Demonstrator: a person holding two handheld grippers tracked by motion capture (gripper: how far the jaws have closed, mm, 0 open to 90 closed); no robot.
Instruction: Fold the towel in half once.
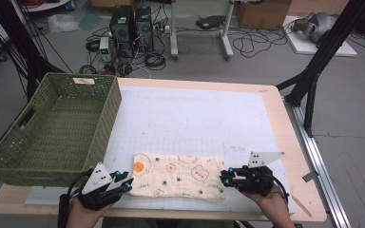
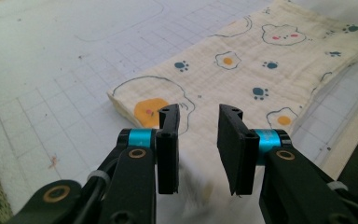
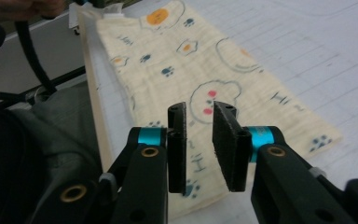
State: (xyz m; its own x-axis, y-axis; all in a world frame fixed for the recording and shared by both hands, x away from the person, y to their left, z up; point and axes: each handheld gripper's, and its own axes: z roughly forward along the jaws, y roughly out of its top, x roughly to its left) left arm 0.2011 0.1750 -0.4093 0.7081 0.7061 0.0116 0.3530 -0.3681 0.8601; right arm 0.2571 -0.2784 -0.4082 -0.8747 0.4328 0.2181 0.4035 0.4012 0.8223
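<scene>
Cream printed cloth (image 1: 178, 176) lies folded flat on the mat (image 1: 195, 114) at the near table edge. I see the left gripper (image 1: 128, 183) at its left end and the right gripper (image 1: 224, 178) at its right end, both spread, pinching nothing.

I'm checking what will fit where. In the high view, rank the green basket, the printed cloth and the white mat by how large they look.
1. white mat
2. green basket, though it sits nearer the camera, raised on the table edge
3. printed cloth
</scene>
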